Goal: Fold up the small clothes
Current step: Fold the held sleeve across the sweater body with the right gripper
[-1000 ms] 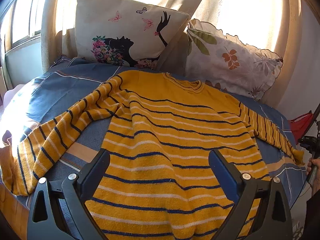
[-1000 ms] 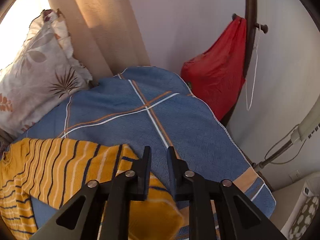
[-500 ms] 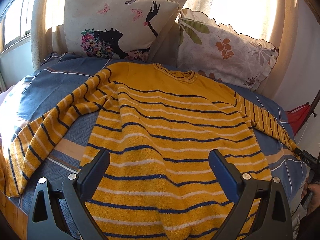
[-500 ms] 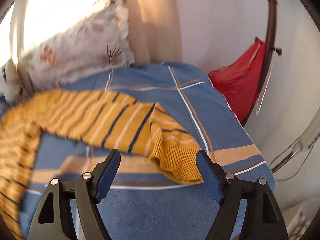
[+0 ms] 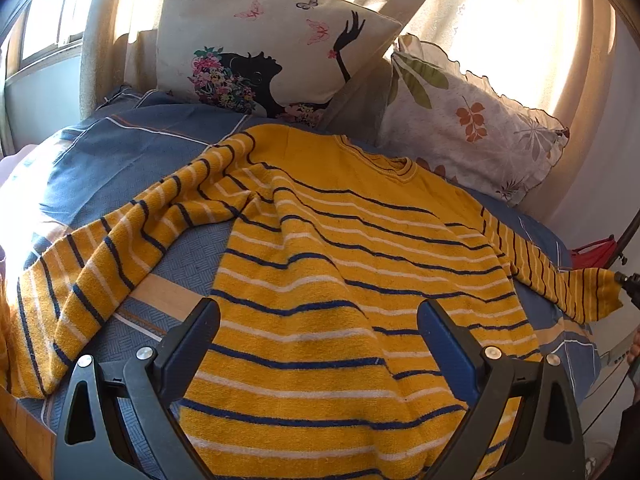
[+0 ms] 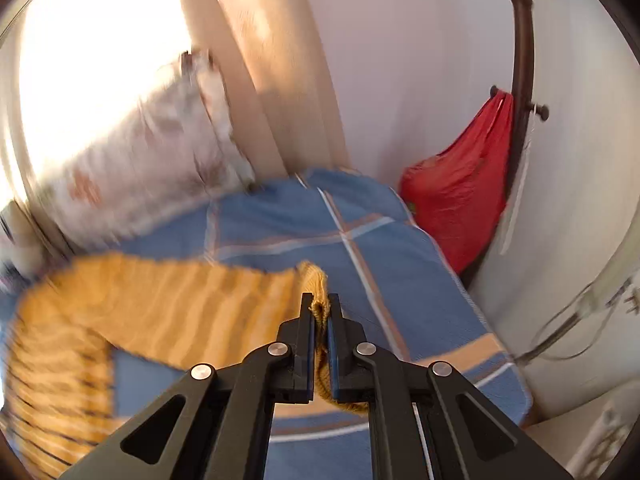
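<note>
Right wrist view shows the right gripper [image 6: 320,310] clenched on the yellow sweater's [image 5: 340,280] cuff [image 6: 318,280], while the left gripper [image 5: 318,326] hangs wide over its hem.

Left gripper [image 5: 318,320] jaws wide, right gripper [image 6: 319,308] clamped

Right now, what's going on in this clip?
A person is starting to fold a yellow striped sweater spread on a blue bedspread. The right claw is shut on the cuff of one sleeve, which is lifted off the bedspread. The left claw hovers open above the sweater's lower body, gripping nothing. The other sleeve lies flat. Two pillows lean against the curtain beyond the collar.
</note>
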Tool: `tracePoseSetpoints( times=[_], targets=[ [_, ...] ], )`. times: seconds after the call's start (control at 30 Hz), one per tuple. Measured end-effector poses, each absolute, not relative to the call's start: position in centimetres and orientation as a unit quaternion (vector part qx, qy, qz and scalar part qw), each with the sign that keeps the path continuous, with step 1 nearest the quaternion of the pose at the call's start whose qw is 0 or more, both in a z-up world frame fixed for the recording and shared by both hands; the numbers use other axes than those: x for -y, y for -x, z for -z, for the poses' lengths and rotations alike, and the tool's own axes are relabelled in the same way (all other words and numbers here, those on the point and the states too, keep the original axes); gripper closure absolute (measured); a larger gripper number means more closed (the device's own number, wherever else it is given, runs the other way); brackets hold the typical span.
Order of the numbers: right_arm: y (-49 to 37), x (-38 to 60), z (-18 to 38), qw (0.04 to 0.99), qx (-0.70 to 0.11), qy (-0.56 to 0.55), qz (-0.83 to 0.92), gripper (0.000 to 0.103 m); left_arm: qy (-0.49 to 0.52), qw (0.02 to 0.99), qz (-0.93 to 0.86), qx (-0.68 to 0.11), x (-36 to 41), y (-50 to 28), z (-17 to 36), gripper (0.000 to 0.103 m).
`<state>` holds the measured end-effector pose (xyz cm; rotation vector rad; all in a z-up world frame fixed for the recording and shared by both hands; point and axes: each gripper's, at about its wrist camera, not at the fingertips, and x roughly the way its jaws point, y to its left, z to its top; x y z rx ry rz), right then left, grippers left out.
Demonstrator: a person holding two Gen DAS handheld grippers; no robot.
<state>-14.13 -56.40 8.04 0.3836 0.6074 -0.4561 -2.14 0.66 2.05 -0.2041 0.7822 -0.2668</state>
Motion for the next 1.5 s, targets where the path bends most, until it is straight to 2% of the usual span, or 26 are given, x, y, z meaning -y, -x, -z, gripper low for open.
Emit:
tracePoseSetpoints(
  times=[0.13, 0.37, 0.63, 0.93, 1.07, 1.2, 1.33, 1.5],
  targets=[
    [10.6, 53.7, -12.5, 0.924, -0.266, -0.245, 0.127, 0.097, 0.122, 0.909, 0.115, -0.381, -2.9, 1.8, -1.7, 0.004],
    [-2.8, 38.8, -14.6, 0.926, -0.311, -0.208, -0.041, 0.097, 0.138, 0.915, 0.074, -0.371, -7.2, 2.6, -1.9, 0.004],
    [-15.9, 20.8, -8.7, 0.889, -0.407, -0.153, -0.143, 0.097, 0.142, 0.919, 0.026, -0.367, -10.8, 3.6, -1.9, 0.004],
    [-20.9, 9.0, -2.3, 0.852, -0.467, -0.102, -0.212, 0.097, 0.149, 0.914, 0.011, -0.378, -12.0, 3.6, -1.0, 0.004],
    [-22.0, 7.3, 0.0, 0.824, -0.509, -0.085, -0.233, 0.075, 0.144, 0.914, 0.016, -0.378, -11.7, 3.6, -1.1, 0.004],
    [-19.6, 9.3, -2.6, 0.843, -0.471, -0.089, -0.245, 0.052, 0.144, 0.914, 0.021, -0.379, -11.6, 3.2, -1.0, 0.004],
    [-15.6, 13.1, -5.4, 0.865, -0.437, -0.076, -0.234, 0.043, 0.136, 0.916, 0.027, -0.377, -11.2, 2.6, -1.1, 0.004],
    [-11.2, 19.8, -4.9, 0.878, -0.428, -0.103, -0.188, 0.035, 0.142, 0.920, 0.001, -0.365, -13.4, 2.6, -1.4, 0.004]
  ],
)
